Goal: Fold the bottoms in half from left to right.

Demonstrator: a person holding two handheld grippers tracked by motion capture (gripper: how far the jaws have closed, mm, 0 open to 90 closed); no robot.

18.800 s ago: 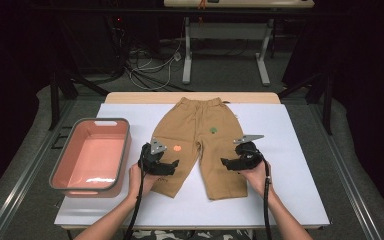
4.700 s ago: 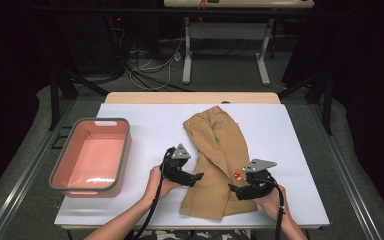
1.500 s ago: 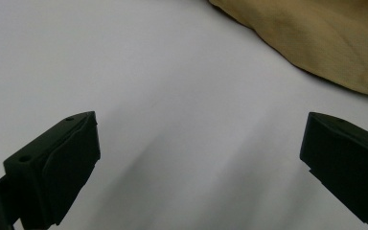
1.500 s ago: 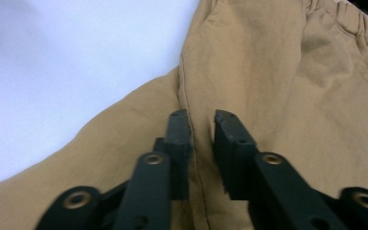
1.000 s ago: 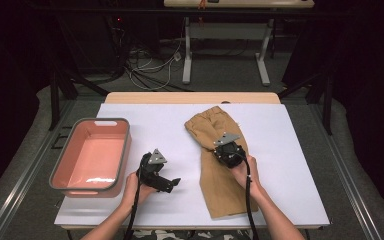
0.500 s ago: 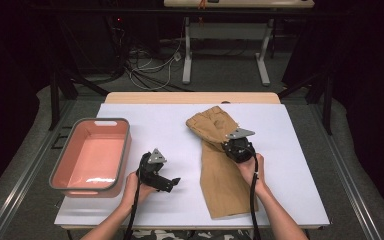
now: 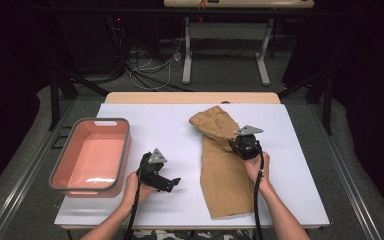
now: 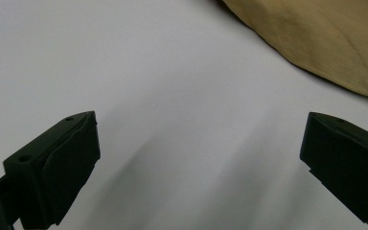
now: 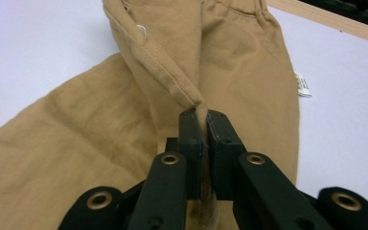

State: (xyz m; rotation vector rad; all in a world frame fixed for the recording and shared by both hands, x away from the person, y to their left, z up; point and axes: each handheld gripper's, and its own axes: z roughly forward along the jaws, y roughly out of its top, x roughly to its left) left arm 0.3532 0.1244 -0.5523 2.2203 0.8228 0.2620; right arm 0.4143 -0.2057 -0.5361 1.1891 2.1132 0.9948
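Tan trousers [image 7: 225,170] lie folded lengthwise on the white table sheet [image 7: 180,130], waistband end toward the far side. My right gripper [image 7: 241,146] is over their upper part, shut on a raised fold of the tan cloth [image 9: 172,76] that is pinched between its jaws. In the right gripper view the right gripper [image 9: 205,116] lifts that fold off the layers below. My left gripper [image 7: 172,183] rests low on the sheet left of the trousers, open, with nothing between its jaws. In the left gripper view the trousers' edge [image 8: 326,43] lies beyond the jaws at upper right.
A pink bin [image 7: 92,156] with a grey rim stands at the table's left edge. A small white label [image 9: 303,85] lies on the sheet beside the trousers. A bare wooden strip [image 7: 190,98] runs along the table's far edge, with cables and table legs on the floor behind.
My right gripper has moved a little to the right and nearer with the pinched cloth, dragging the trousers' upper part with it. The left gripper has stayed where it was.
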